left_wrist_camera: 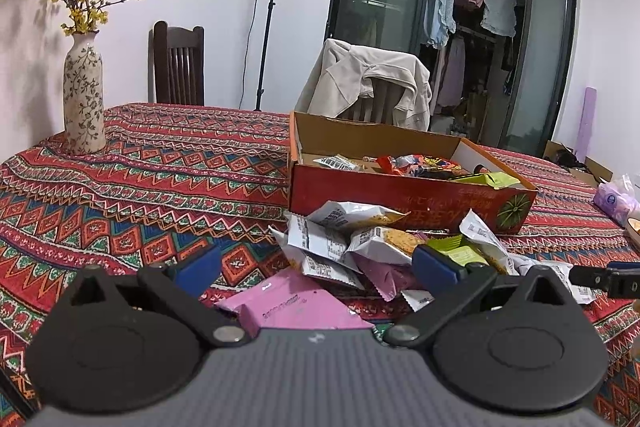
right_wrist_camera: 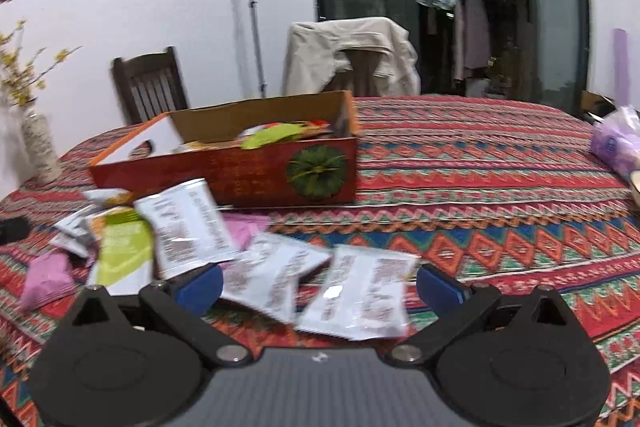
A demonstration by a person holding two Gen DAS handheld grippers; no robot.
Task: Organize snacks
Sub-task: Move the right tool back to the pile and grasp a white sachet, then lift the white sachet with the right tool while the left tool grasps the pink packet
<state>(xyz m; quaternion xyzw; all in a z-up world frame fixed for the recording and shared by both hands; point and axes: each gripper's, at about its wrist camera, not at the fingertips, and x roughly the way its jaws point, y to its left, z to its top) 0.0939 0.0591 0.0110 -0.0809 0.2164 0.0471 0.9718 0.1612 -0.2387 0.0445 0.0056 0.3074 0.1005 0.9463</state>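
A red cardboard box (left_wrist_camera: 400, 193) stands on the patterned tablecloth and holds several snack packets. It also shows in the right wrist view (right_wrist_camera: 256, 179). A loose pile of white, green and pink snack packets (left_wrist_camera: 360, 243) lies in front of it. My left gripper (left_wrist_camera: 316, 267) is open and empty, with a pink packet (left_wrist_camera: 296, 305) lying between its fingers. My right gripper (right_wrist_camera: 320, 287) is open and empty, just above two white packets (right_wrist_camera: 356, 297). A green packet (right_wrist_camera: 124, 247) lies to its left. The right gripper's tip (left_wrist_camera: 608, 277) shows at the right edge of the left wrist view.
A flowered vase (left_wrist_camera: 83, 95) with yellow blossoms stands at the table's far left. Two chairs stand behind the table, one draped with a beige jacket (left_wrist_camera: 368, 79). A purple tissue pack (right_wrist_camera: 616, 143) lies at the right edge. A light stand (left_wrist_camera: 272, 7) is by the wall.
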